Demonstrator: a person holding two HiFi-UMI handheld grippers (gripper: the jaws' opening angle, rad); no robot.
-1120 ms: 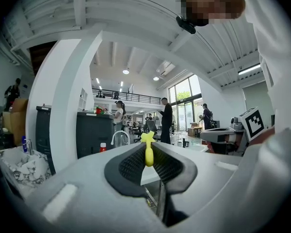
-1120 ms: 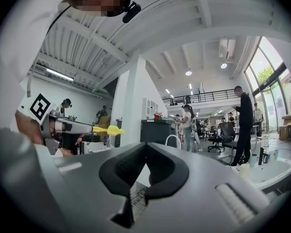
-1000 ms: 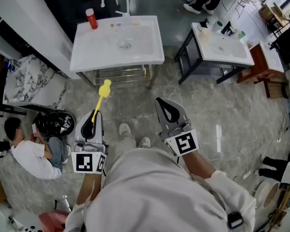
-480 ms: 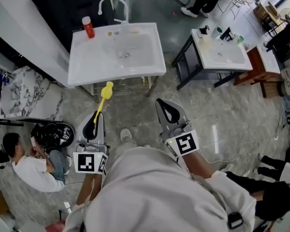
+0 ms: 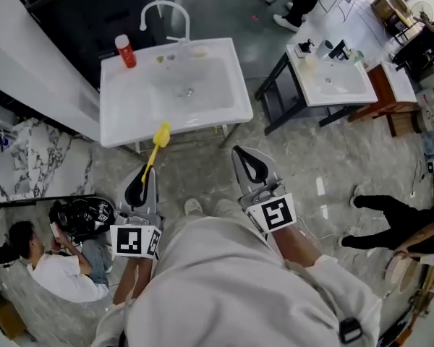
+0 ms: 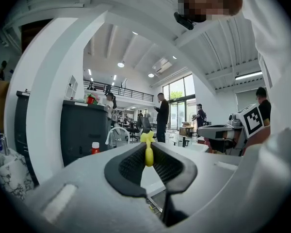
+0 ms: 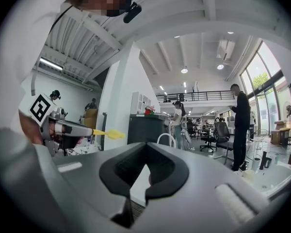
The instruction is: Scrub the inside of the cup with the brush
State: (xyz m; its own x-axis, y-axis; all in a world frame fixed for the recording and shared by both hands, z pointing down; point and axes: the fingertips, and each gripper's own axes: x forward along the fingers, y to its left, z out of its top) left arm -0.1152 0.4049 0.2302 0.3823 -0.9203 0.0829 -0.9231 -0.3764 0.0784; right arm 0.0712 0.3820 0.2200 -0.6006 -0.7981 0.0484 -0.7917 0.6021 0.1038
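My left gripper (image 5: 139, 186) is shut on the handle of a yellow brush (image 5: 158, 139), whose head points up and forward toward the white sink (image 5: 224, 110). In the left gripper view the brush (image 6: 148, 152) stands pinched between the dark pads (image 6: 131, 166). My right gripper (image 5: 252, 166) is held beside it at the same height, shut with nothing in it; its pads (image 7: 157, 171) meet in the right gripper view. There the left gripper with the brush (image 7: 109, 134) shows at the left. I cannot make out a cup; small items on the sink's back rim (image 5: 175, 55) are too small to tell.
A red bottle (image 5: 125, 50) and a curved faucet (image 5: 163, 9) stand at the sink's back. A second sink stand (image 5: 333, 82) is to the right. A person (image 5: 54, 273) sits on the floor at the left beside a black bag (image 5: 79, 212). Another person's legs (image 5: 390, 219) are at the right.
The sink has come lower and nearer in the head view as I step toward it. Both grippers keep their pose, brush still held. The seated person has slid down-left in view.
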